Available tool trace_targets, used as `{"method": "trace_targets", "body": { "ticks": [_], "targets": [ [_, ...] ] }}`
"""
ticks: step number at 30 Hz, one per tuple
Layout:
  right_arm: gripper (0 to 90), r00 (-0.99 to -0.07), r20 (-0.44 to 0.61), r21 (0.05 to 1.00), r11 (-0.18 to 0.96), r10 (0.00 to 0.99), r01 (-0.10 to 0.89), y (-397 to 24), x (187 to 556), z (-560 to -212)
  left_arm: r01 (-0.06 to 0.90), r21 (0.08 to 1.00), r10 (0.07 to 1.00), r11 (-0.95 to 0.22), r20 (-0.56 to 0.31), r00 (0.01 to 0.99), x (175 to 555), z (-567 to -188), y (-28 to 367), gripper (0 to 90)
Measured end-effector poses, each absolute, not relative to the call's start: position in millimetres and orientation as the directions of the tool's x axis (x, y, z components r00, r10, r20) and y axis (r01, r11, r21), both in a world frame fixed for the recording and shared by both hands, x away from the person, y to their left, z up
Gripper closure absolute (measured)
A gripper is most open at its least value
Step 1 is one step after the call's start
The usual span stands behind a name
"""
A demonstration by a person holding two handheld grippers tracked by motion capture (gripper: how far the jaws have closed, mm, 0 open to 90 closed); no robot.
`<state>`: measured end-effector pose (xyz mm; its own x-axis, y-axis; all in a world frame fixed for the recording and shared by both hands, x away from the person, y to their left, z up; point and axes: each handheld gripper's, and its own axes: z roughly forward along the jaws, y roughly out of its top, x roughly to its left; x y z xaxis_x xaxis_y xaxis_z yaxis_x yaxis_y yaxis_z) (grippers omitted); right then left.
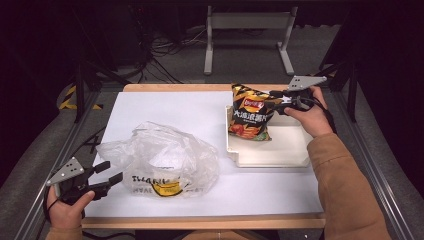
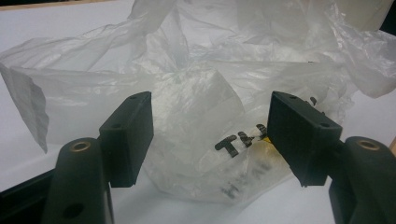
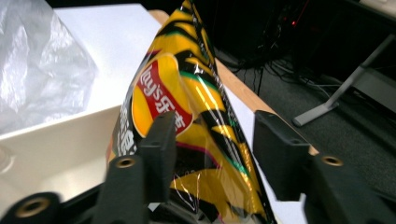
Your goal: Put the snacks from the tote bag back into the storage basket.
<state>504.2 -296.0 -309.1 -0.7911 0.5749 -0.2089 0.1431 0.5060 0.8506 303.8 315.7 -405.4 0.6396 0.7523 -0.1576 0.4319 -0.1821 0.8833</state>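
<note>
White-covered worktop [image 1: 165, 107]: chip bag [image 1: 250, 112] stands in the cream tray [image 1: 280, 150], right of centre, between the right tongs [image 1: 276, 100], pads apart (no grip). Left tongs [image 1: 111, 176] wide, lower left, facing plastic bag [image 1: 165, 160].

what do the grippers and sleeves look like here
Both are black two-jaw tools. The left gripper and the right gripper each carry a grey three-cornered plate with small dark holes on top. In the gripper views the jaws are blocky matte black with small screw holes, on arms with brass-coloured rivets. A black cable loops round each wrist. The person wears a tan sleeve.
</note>
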Motion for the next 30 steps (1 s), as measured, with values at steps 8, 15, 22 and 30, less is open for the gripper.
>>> {"method": "trace_targets", "body": {
  "ticks": [8,15,22,30],
  "targets": [
    [23.3,-0.779,-0.13,0.9,0.402,0.614,0.167,-293.9,494.2,-302.4,0.419,0.889,0.749,-0.186,-0.148,0.646,303.9,-400.2,313.7,30.3],
    [20.0,-0.768,-0.092,0.94,0.309,0.634,0.142,-302.0,478.9,-287.8,0.399,0.902,0.764,-0.164,-0.139,0.629,301.8,-393.1,314.6,23.4],
    [19.5,-0.769,-0.072,0.955,0.267,0.635,0.132,-308.3,453.5,-275.2,0.396,0.901,0.748,-0.179,-0.137,0.649,299.6,-388.0,313.4,22.0],
    [20.1,-0.783,-0.049,0.968,0.223,0.62,0.116,-318.0,414.9,-268.4,0.391,0.901,0.726,-0.187,-0.142,0.673,295.7,-384.8,312.0,21.7]
  ]
}}
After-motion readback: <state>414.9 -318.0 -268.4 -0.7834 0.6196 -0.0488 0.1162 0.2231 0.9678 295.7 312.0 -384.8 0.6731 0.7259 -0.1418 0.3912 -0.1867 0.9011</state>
